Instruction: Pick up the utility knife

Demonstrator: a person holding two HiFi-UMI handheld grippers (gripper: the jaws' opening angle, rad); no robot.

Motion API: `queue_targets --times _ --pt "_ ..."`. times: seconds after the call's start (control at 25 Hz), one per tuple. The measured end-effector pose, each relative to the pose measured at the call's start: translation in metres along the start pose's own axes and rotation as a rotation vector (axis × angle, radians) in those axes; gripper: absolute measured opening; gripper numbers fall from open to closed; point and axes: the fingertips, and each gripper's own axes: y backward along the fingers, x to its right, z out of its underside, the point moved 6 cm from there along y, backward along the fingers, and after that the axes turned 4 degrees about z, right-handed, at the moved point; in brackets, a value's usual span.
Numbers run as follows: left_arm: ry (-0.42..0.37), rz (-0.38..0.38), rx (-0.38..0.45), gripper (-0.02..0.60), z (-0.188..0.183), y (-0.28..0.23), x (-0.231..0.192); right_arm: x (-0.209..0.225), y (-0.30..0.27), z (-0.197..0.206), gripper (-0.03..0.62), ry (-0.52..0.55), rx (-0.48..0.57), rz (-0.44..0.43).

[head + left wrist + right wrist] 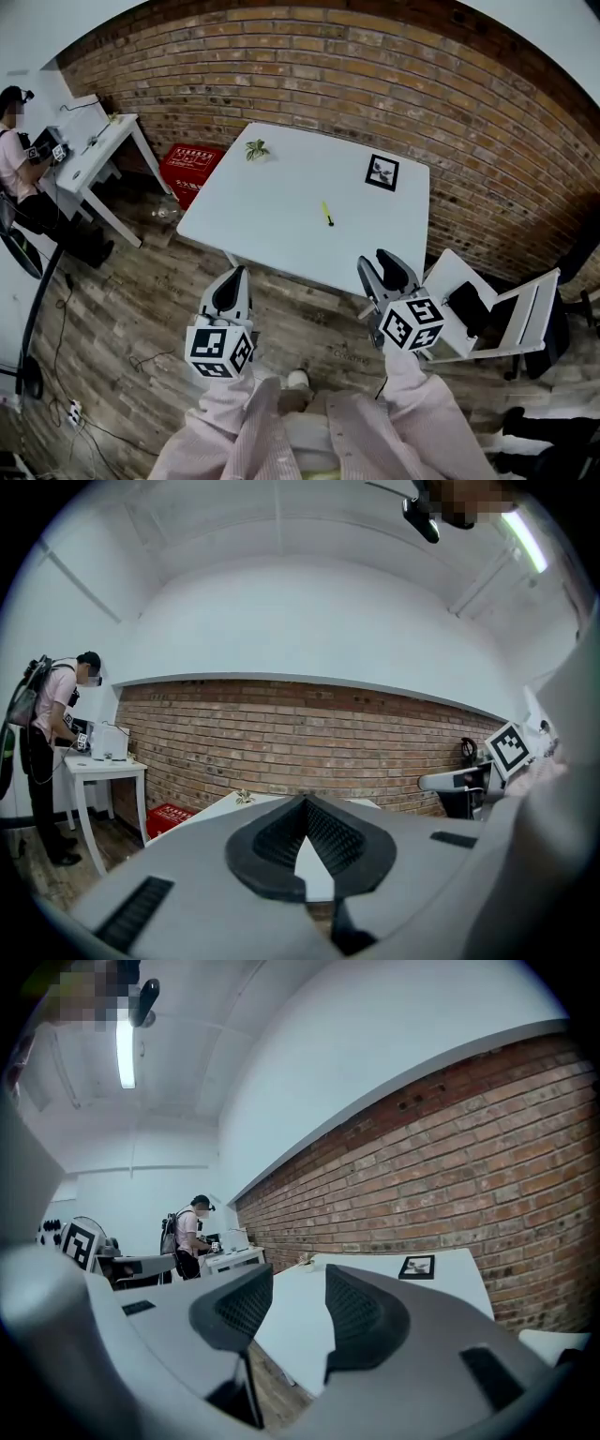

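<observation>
So the slim yellow utility knife (327, 214) is lying flat around the middle of the square white table (272, 225), well away from both my grippers, which hang off the near edge. My left gripper (238, 274) has its jaws pressed together on nothing. My right gripper (379, 262) has its jaws apart and empty, so I'd go in with that one.

The worry is that the knife is thin and sits low on a slick top. If I come in too shallow, the jaws probably just shove it further away or spin it. Too steep and I jab the table. I also can't tell whether the blade's out.
</observation>
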Motion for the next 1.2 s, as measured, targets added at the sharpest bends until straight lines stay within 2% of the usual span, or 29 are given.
queue_targets --times 0.24,0.64,1.2 --pt "0.007 0.035 -0.02 -0.008 0.004 -0.017 -0.01 0.0 -0.018 0.006 0.175 -0.014 -0.021 0.017" --pt "0.039 0.022 -0.053 -0.009 0.016 -0.042 -0.034 0.004 -0.058 0.017 0.175 -0.031 -0.077 0.005" --pt "0.091 0.038 -0.158 -0.008 0.039 -0.147 -0.082 0.044 -0.166 0.037 0.175 -0.049 -0.214 0.004"
